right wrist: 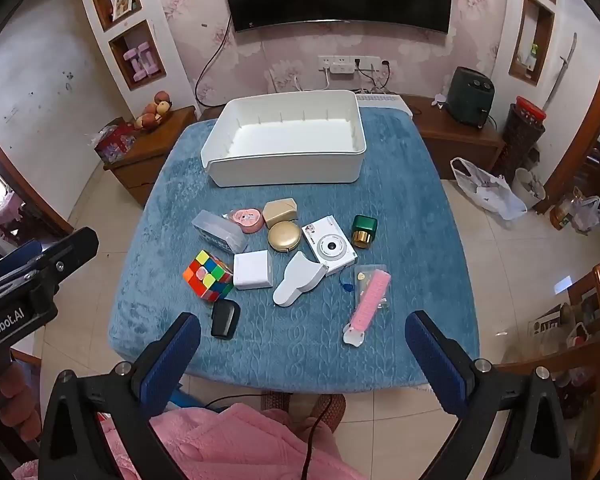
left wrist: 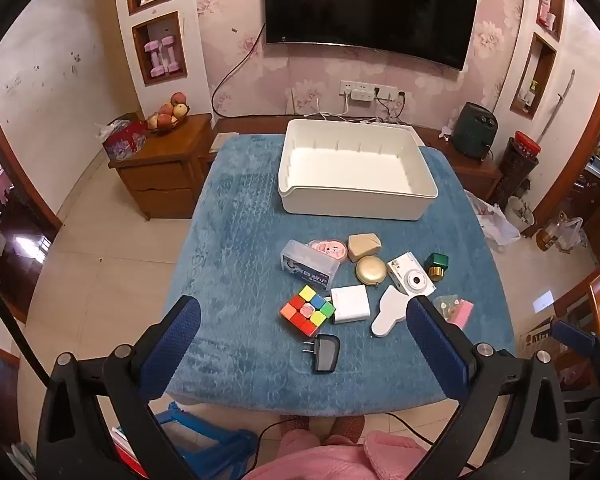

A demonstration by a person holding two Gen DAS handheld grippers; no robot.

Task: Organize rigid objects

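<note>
White plastic, and empty: the storage bin (left wrist: 356, 196) at the far end of the blue plush cloth (left wrist: 228, 240) is the biggest thing on the table and looks light and stiff. Its walls are too wide for either tool, so I'd leave it standing and carry the small things to it.

They lie in a loose cluster between the bin and the near edge. The clear rectangular case (left wrist: 310, 265) looks smooth and probably slick; across its short sides seems safest. The white camera (left wrist: 411, 274) is likely the heaviest and most fragile piece, so grip the flat body, not the lens. The puzzle cube (left wrist: 307, 309) sits tilted against the white charger block (left wrist: 351, 303); it is hard and square, but its layers may twist, so squeeze two opposite faces. The white scraper-shaped piece (right wrist: 298, 285) lies flat and thin and could be awkward to lift off the pile. The gold round compact (right wrist: 283, 237) is domed and could slip. The black plug adapter (left wrist: 325, 353) lies nearest, small and easy. The green bottle with a gold cap (right wrist: 364, 232) stands upright and could tip over.

Both tools hang above the near edge. The left gripper (left wrist: 304, 344) and right gripper (right wrist: 302, 354) are spread wide, with nothing between the pads.
</note>
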